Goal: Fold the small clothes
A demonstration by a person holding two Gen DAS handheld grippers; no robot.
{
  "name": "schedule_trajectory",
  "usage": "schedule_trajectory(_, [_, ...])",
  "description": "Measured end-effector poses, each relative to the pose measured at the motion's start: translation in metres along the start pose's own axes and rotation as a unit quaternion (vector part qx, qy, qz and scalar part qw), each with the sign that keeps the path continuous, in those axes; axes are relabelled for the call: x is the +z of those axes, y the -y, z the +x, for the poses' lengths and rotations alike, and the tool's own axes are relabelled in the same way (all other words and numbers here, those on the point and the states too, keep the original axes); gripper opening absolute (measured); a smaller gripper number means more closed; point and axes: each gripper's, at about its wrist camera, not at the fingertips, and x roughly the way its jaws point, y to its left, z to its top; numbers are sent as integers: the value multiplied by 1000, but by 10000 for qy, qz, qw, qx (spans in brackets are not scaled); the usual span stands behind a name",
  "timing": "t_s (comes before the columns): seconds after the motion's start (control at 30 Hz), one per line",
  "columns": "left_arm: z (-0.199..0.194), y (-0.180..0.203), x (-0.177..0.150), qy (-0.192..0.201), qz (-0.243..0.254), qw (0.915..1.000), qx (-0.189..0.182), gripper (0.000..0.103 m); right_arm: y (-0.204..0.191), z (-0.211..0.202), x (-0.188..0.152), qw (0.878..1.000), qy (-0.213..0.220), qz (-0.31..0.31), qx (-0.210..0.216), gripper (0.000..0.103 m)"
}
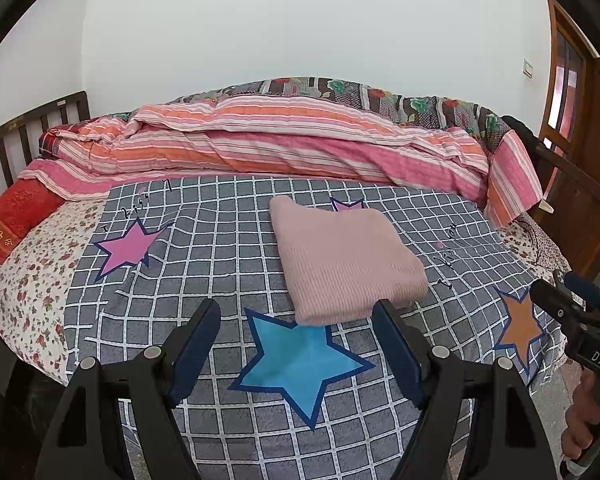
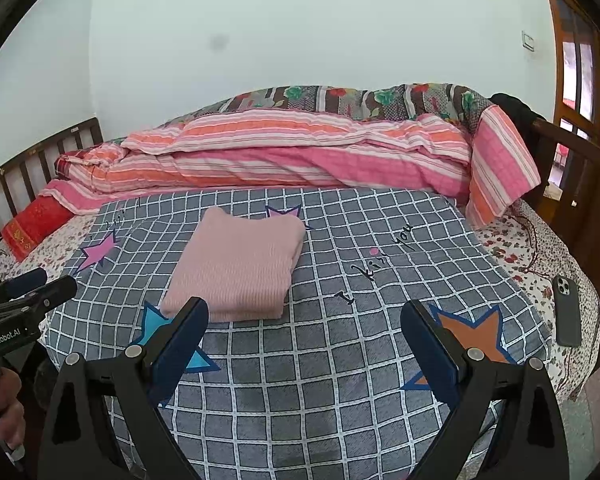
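The pink knit garment (image 1: 346, 258) lay folded into a compact rectangle on the grey checked star sheet (image 1: 220, 248), near the middle of the bed, its near edge just past the blue star (image 1: 300, 360). It looked soft, light and limp, a ribbed knit that should grip well between pads but would sag and unfold if lifted by one layer alone. A sound hold would probably take the whole stack at its near edge or at two near corners, pinching all layers together.

The left tool (image 1: 296, 344) hovered just short of that near edge, its jaws wide apart and holding nothing. The right tool (image 2: 304, 340) hung to the right of the garment, jaws likewise spread and empty. Judged from its tidy shape, the folding seemed largely done.

Farther off, a pink-and-orange striped quilt (image 1: 284, 148) was bunched along the far side of the bed. A dark phone (image 2: 567, 312) lay on the floral bedsheet (image 2: 540, 284) at the right edge.
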Motion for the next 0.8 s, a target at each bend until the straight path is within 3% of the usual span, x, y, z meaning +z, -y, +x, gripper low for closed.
schedule_trajectory(0.8, [-6,-5,4,24,-33,10000,7,77,-6,-4,0,10000,38,-18,-8,96])
